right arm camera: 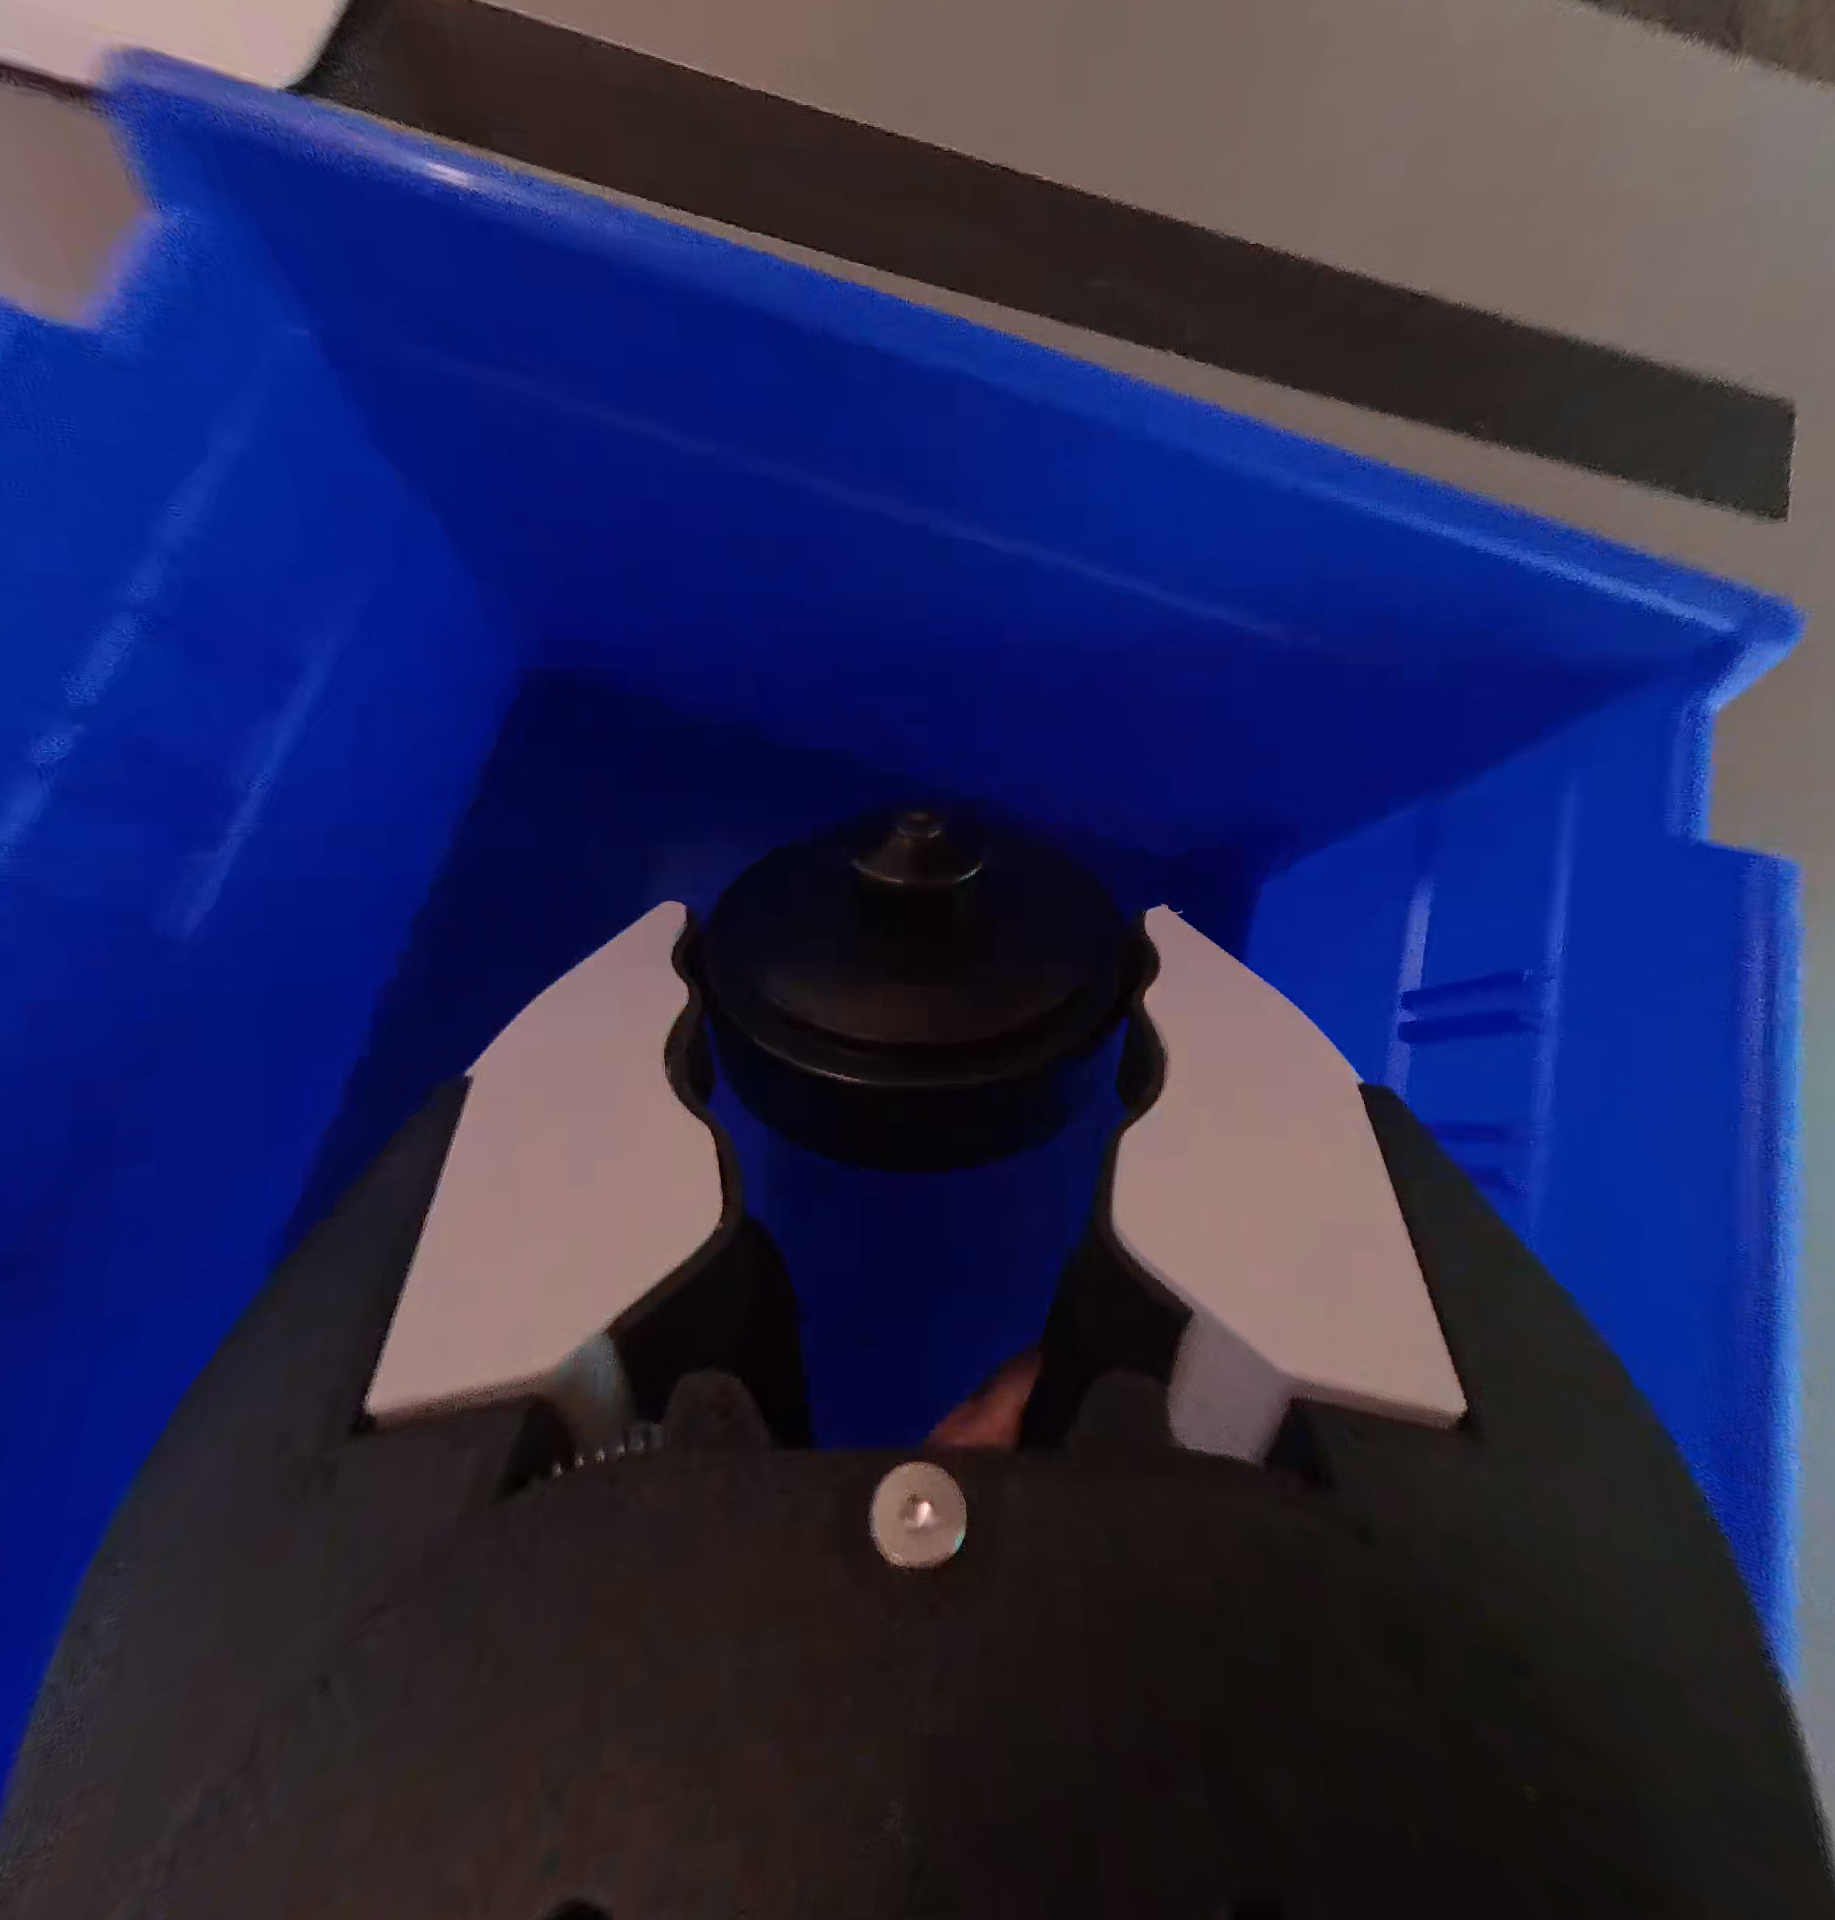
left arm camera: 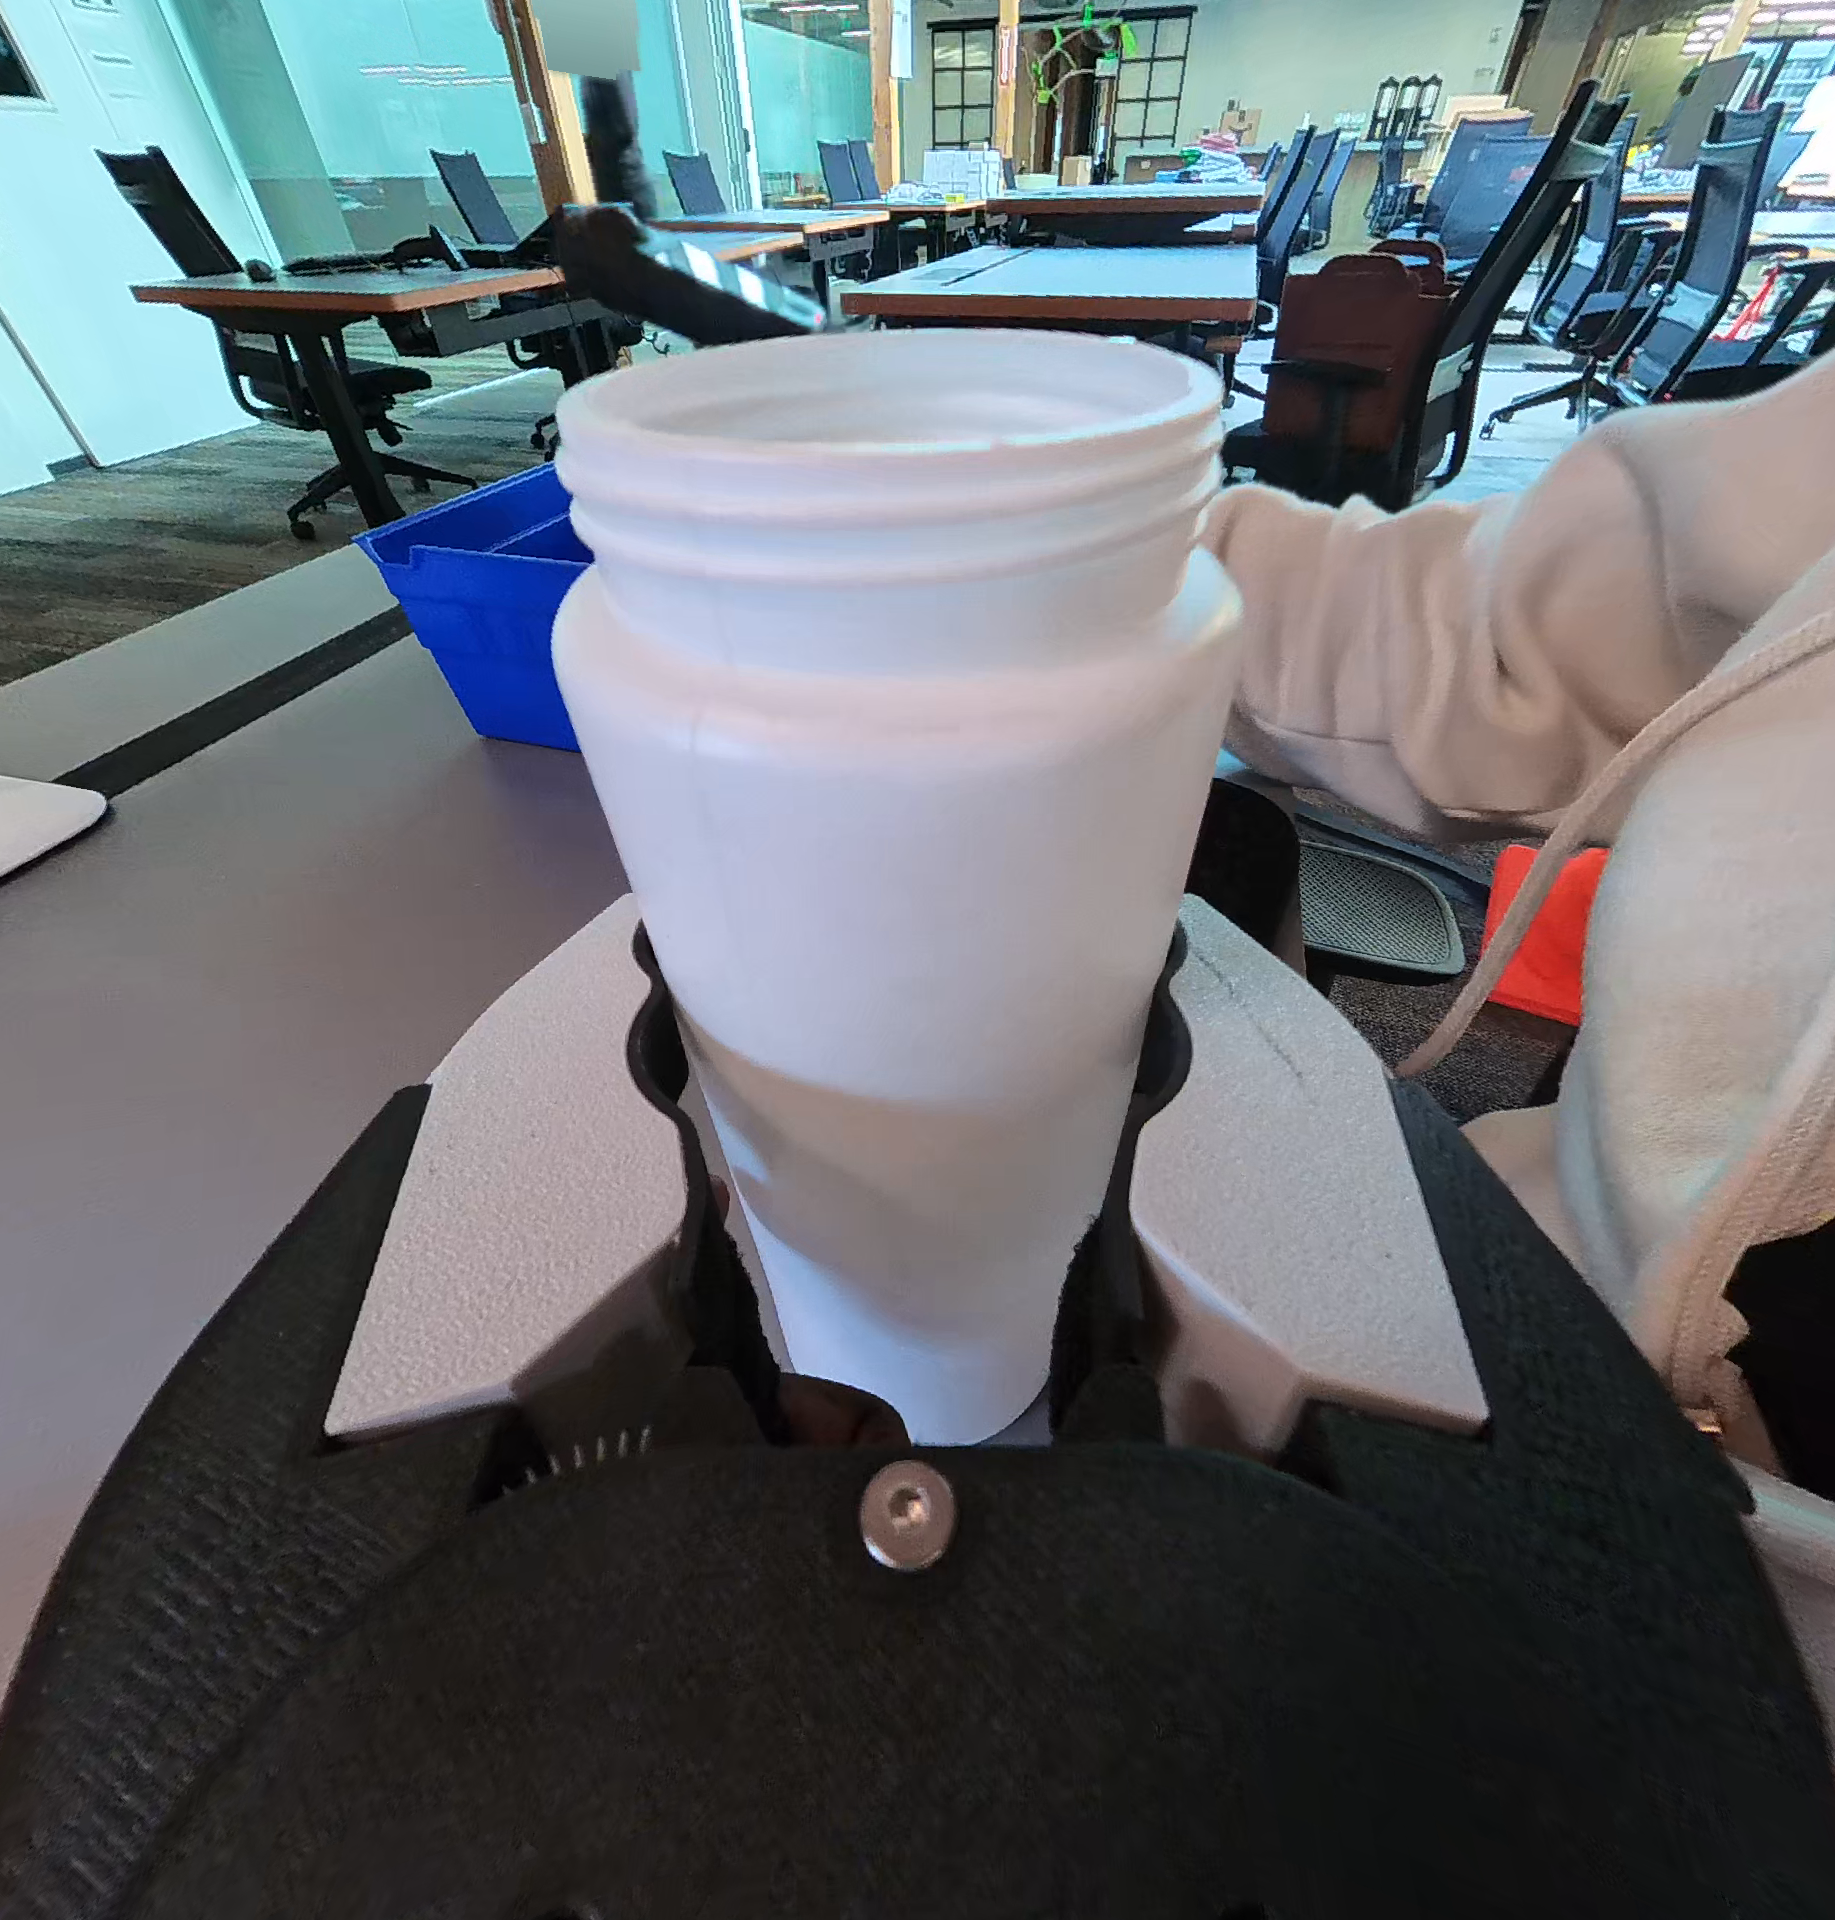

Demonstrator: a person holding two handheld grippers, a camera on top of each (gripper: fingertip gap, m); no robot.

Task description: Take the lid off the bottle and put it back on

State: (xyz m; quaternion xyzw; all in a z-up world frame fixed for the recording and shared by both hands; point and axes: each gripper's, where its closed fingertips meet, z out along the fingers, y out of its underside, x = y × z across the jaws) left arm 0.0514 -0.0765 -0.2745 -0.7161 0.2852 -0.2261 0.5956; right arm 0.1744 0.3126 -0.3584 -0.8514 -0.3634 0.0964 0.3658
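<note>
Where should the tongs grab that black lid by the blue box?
By its round rim, one finger on each side, as the right tongs seem to hold the black lid now over the blue box. The rim is wide and even; the small knob on top tapers, so it would likely slip.

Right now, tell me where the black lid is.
In the right wrist view, the black lid sits between the right gripper fingers, held over the inside of the blue bin, off the white bottle.
</note>
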